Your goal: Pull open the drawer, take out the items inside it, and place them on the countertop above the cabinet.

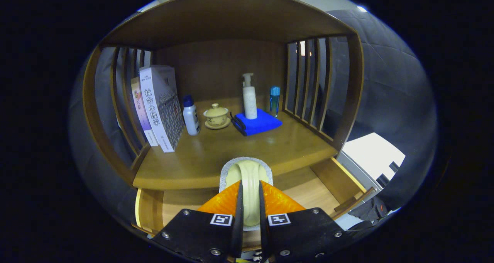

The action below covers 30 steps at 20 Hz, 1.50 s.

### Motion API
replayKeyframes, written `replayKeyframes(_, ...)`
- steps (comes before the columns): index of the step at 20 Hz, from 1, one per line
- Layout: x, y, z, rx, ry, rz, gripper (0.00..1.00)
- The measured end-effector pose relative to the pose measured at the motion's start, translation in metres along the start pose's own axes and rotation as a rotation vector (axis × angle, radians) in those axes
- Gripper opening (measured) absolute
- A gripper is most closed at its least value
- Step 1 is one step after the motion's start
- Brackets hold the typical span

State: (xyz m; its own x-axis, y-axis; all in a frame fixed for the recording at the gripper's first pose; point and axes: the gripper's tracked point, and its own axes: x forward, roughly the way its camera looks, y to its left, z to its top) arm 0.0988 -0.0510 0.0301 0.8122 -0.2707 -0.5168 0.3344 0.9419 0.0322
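Now the pale brush with the grey rim sits squeezed between the jaws of the gripper, its long side pointing straight ahead. It hangs above the open drawer, right at the front edge of the worktop. The blue cloth lies farther back.
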Motion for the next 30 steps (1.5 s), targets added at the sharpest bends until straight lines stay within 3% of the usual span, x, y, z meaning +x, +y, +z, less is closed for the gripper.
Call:
replayKeyframes(5,0.032,0.011,0.027,-0.051,-0.045,0.027,0.19)
replayKeyframes(12,0.076,0.022,0.026,-0.095,-0.017,0.056,0.19)
replayKeyframes(21,0.091,0.019,0.025,-0.121,-0.02,0.074,0.26)
replayKeyframes(28,0.065,0.026,0.058,-0.106,-0.165,0.124,0.95)
replayKeyframes(30,0.04,0.022,0.075,-0.101,-0.23,0.125,0.95)
